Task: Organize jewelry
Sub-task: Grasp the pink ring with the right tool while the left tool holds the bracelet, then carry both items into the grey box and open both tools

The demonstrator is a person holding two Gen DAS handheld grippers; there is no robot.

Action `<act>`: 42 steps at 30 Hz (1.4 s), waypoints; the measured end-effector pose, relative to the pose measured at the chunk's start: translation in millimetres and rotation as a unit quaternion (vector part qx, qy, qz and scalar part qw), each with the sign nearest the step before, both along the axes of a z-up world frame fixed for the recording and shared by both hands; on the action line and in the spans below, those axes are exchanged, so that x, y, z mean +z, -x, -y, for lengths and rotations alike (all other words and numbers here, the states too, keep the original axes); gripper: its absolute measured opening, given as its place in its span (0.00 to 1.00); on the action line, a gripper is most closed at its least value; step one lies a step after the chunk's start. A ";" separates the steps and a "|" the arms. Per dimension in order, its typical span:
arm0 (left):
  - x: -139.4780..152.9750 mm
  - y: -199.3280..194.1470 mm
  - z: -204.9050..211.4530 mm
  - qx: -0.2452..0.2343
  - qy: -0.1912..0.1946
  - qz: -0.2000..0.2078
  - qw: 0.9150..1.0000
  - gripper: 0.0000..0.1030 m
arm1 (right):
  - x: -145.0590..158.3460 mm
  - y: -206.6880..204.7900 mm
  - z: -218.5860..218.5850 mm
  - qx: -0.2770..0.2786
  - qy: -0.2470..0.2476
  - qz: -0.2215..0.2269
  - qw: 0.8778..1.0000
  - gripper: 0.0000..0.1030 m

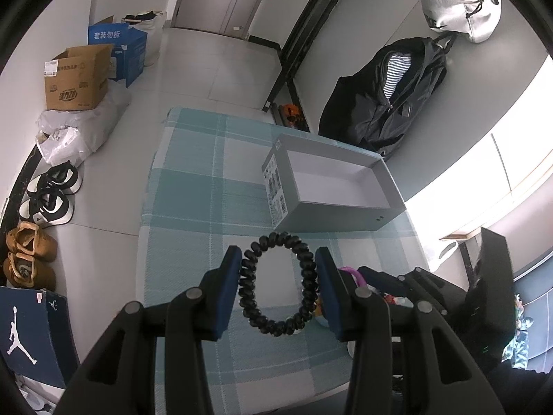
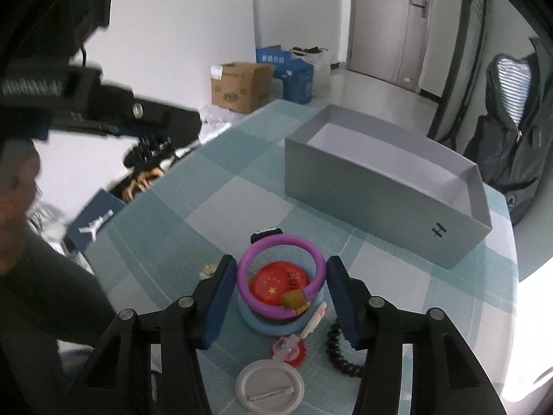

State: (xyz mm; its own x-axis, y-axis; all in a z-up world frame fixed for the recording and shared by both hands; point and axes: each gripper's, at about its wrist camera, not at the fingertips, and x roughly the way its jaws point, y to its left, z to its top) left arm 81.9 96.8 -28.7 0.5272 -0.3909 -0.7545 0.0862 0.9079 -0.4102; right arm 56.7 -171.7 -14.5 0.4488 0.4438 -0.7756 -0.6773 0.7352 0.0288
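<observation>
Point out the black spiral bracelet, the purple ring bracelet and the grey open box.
black spiral bracelet [image 1: 249, 297], left wrist view, on its left coiled side.
purple ring bracelet [image 2: 257, 249], right wrist view, on its upper left arc.
grey open box [image 2: 373, 204], right wrist view, on its near outer wall.

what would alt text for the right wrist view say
The right gripper closes around a purple ring lying on a blue ring and red badge, on a checked cloth, with an open grey box behind.
</observation>
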 end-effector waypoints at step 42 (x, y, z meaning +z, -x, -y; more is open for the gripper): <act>-19.3 -123.3 64.5 -0.057 0.078 -0.064 0.993 0.48 | 27.5 -167.3 67.1 -0.078 -0.122 -0.104 0.984 0.56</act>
